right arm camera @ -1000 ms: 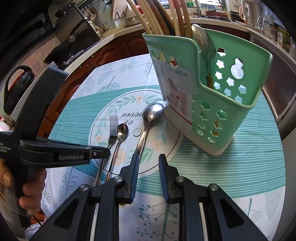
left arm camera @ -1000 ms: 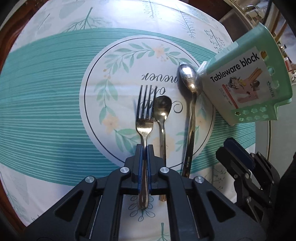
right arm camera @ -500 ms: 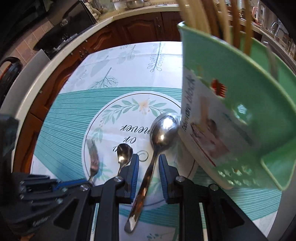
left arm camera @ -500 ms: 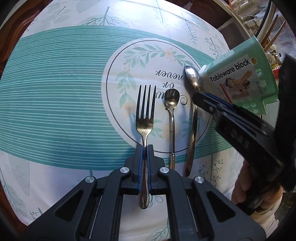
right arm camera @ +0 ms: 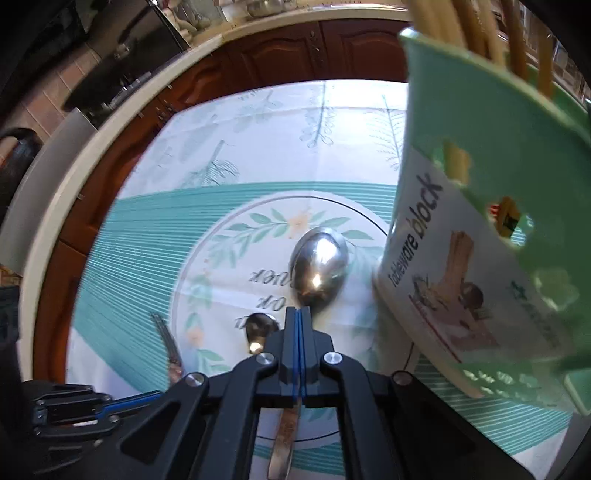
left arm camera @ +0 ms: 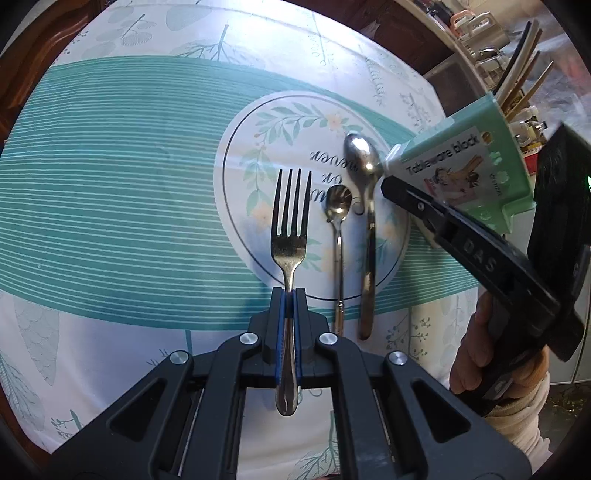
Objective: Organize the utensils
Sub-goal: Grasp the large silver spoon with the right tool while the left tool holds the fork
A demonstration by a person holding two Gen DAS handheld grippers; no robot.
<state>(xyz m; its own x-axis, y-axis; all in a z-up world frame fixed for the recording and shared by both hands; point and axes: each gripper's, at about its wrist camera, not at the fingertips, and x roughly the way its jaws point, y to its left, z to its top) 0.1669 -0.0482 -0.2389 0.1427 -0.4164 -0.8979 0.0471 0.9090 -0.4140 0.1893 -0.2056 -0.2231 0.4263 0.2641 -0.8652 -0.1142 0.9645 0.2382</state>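
Observation:
My left gripper (left arm camera: 290, 295) is shut on the handle of a steel fork (left arm camera: 290, 218), tines pointing away over the tablecloth. A small spoon (left arm camera: 338, 206) and a large spoon (left arm camera: 364, 158) lie to its right. My right gripper (right arm camera: 299, 314) is shut on the large spoon's (right arm camera: 319, 266) neck, bowl just ahead of the fingertips, handle running back under the jaws. The green utensil holder (right arm camera: 476, 236) labelled "Tableware block" stands right of it; it also shows in the left wrist view (left arm camera: 465, 166). The fork (right arm camera: 168, 339) and small spoon (right arm camera: 260, 328) show at lower left.
A teal and white tablecloth (left arm camera: 110, 177) covers the table. Chopsticks (right arm camera: 454, 18) stick up out of the holder. A wooden cabinet and pale counter edge (right arm camera: 110, 122) run behind the table. The right gripper's body and hand (left arm camera: 498, 280) sit right of the spoons.
My right gripper has come down over the large spoon and shut on its neck; it was open before. My left gripper has lifted a little with the fork held.

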